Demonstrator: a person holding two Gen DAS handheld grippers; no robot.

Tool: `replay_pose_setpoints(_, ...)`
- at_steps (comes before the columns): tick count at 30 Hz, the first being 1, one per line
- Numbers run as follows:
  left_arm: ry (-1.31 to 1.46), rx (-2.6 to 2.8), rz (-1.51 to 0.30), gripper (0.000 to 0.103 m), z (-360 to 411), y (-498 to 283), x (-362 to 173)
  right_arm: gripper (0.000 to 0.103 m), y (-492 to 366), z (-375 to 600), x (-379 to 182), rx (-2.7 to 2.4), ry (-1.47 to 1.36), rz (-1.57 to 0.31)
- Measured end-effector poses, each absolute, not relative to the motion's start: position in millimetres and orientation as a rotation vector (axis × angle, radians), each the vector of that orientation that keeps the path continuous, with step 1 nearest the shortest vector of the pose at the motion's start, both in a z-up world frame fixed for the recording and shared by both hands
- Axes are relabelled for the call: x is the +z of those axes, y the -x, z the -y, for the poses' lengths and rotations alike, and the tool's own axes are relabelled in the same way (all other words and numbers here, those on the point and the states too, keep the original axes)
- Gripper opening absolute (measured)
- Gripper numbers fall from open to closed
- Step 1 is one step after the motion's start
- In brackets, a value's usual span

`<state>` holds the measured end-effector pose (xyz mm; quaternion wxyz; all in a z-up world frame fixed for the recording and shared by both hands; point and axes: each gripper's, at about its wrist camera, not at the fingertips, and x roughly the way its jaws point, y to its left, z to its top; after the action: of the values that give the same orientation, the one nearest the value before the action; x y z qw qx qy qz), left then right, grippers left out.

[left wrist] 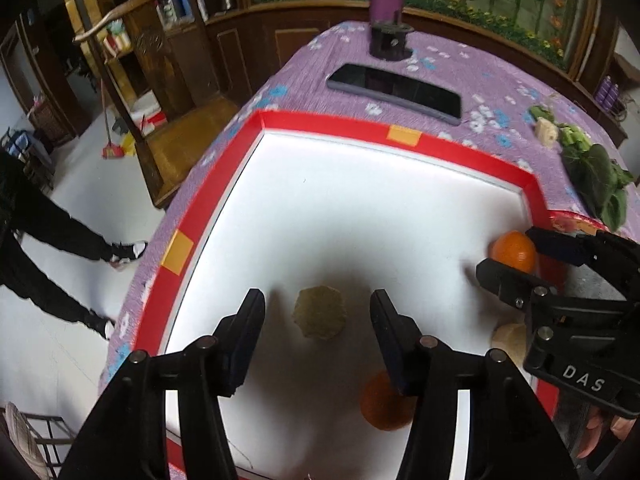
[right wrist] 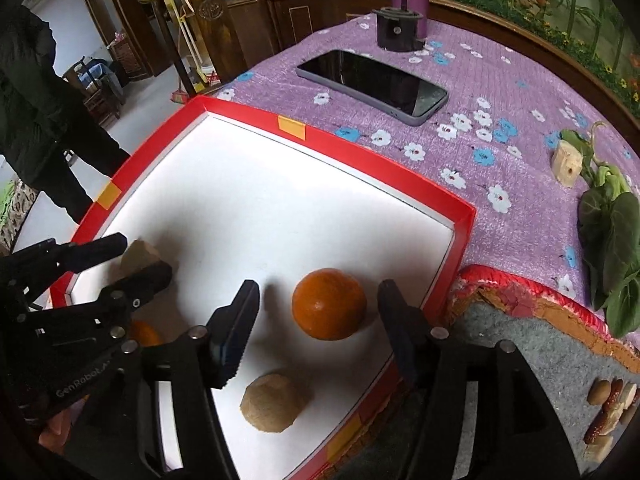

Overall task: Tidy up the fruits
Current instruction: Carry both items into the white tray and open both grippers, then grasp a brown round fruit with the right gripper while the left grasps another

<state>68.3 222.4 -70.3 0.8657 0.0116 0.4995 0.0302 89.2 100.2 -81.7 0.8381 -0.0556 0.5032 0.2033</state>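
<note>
A white tray with a red rim point(left wrist: 200, 216) point(right wrist: 460, 216) lies on the purple flowered cloth. In the left wrist view my left gripper point(left wrist: 318, 312) is open around a pale faceted fruit point(left wrist: 319, 312) on the tray floor, not touching it. An orange point(left wrist: 384, 404) lies behind its right finger. In the right wrist view my right gripper point(right wrist: 318, 308) is open around another orange point(right wrist: 329, 304). A second tan faceted fruit point(right wrist: 274, 402) lies nearer. The left gripper point(right wrist: 132, 260) shows there beside the first fruit point(right wrist: 138, 256). The right gripper point(left wrist: 516, 254) shows at the left view's right edge.
A dark phone point(right wrist: 372, 84) and a purple bottle on a black base point(right wrist: 400, 28) sit on the cloth behind the tray. Green leaves and a pale block point(right wrist: 566, 164) lie at the right. A grey mat with small food pieces point(right wrist: 608, 412) is nearby. A person stands at the left.
</note>
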Motion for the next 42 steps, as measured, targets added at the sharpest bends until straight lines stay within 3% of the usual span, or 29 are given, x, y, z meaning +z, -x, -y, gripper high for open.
replay_pose_setpoints(6,-0.102,0.045,-0.964,0.054,-199.8,-57.4,-40.2,0.064,-68.3,-72.8,-44.1,0.427,0.039,-0.950)
replay_pose_setpoints(12,-0.110,-0.089,-0.902,0.055,-146.3,-45.5,-11.8,0.063,-9.2,16.1,-16.0,0.319,-0.090,-0.824)
replay_pose_setpoints(22,-0.150,-0.407,-0.944,0.055,1.0,-44.5,-19.1,0.063,70.8,184.6,-53.6,-0.016,-0.133,-0.910)
replay_pose_setpoints(32,-0.165,-0.509,-1.032,0.055,67.9,-47.5,-51.9,0.063,65.7,220.8,-76.6,0.033,-0.144,-0.956)
replay_pose_setpoints(37,-0.143,-0.481,-1.048,0.055,67.3,-60.0,-55.5,0.044,56.5,215.8,-88.8,0.073,-0.097,-0.993)
replay_pose_setpoints(42,-0.166,-0.475,-1.057,0.055,72.7,-72.4,-61.8,0.043,52.8,214.1,-92.0,0.079,-0.066,-0.994)
